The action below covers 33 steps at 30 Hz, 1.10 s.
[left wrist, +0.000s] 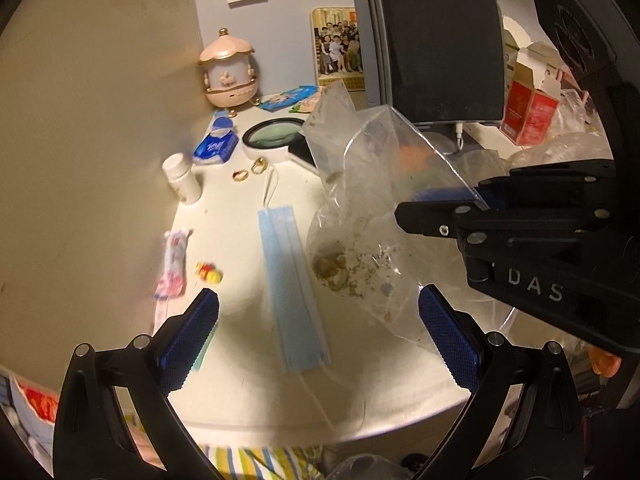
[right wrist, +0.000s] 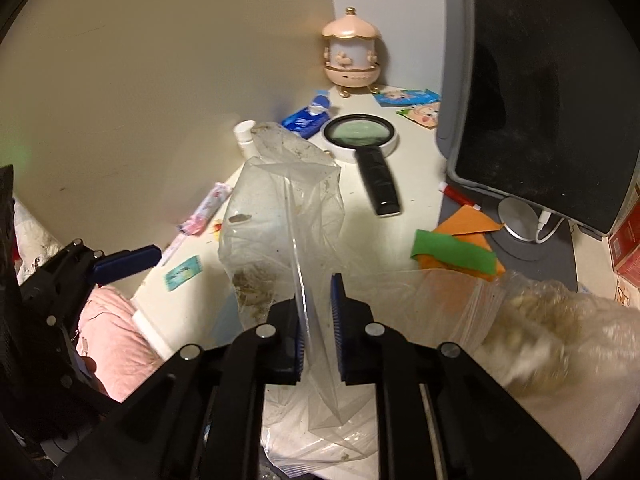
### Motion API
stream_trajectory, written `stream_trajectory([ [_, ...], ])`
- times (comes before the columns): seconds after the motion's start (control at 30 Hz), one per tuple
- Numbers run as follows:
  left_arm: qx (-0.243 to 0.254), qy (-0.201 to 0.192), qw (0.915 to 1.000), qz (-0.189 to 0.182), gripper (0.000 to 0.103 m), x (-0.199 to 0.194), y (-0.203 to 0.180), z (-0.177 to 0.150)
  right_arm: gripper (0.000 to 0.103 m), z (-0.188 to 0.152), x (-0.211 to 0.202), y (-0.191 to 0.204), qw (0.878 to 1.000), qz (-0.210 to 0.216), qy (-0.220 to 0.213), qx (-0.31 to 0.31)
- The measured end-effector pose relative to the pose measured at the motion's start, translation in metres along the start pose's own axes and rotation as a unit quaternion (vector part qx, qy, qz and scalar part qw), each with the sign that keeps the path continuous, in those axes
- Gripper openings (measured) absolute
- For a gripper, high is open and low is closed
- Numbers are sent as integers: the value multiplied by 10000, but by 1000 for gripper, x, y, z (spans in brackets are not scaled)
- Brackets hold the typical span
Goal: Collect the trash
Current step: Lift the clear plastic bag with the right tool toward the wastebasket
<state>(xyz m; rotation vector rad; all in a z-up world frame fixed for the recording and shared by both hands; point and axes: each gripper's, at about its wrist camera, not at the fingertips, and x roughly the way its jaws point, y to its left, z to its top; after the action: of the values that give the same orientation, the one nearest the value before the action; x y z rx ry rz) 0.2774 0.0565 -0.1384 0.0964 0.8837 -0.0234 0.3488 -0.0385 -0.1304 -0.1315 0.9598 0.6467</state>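
The right gripper (right wrist: 316,312) has its jaws pinched nearly together on the edge of a clear, crumb-soiled plastic bag (right wrist: 280,216), which hangs above the white desk (right wrist: 404,236) in front of the magnifier (right wrist: 360,130) and the monitor (right wrist: 548,92). The left gripper (left wrist: 318,336) stands wide open with nothing between its blue pads (left wrist: 192,336), poised over a blue face mask (left wrist: 292,276) lying flat on the desk beside the bag. A pill bottle (left wrist: 182,178), two rings (left wrist: 250,171) and a pink wrapper (left wrist: 172,266) lie near the wall.
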Motion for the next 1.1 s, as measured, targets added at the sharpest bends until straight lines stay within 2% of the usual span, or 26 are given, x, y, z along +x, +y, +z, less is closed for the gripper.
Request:
stream_trajectory([
  [0.23,-123,-4,9999,29,97,-32,5,-44,13,-30,-22,38,9999,62,18,-116],
  [0.53,-236,110,9996,115,97,-78,9,-118,13,-96,-43,96,9993,110,199,-292],
  [0.77,-363,333,9984,275,97,-109,15,-194,13,-161,-49,141,9981,263,427,-365],
  [1.1,-439,838,9947,412,97,-118,13,-298,13,-260,-30,188,9945,441,875,-383],
])
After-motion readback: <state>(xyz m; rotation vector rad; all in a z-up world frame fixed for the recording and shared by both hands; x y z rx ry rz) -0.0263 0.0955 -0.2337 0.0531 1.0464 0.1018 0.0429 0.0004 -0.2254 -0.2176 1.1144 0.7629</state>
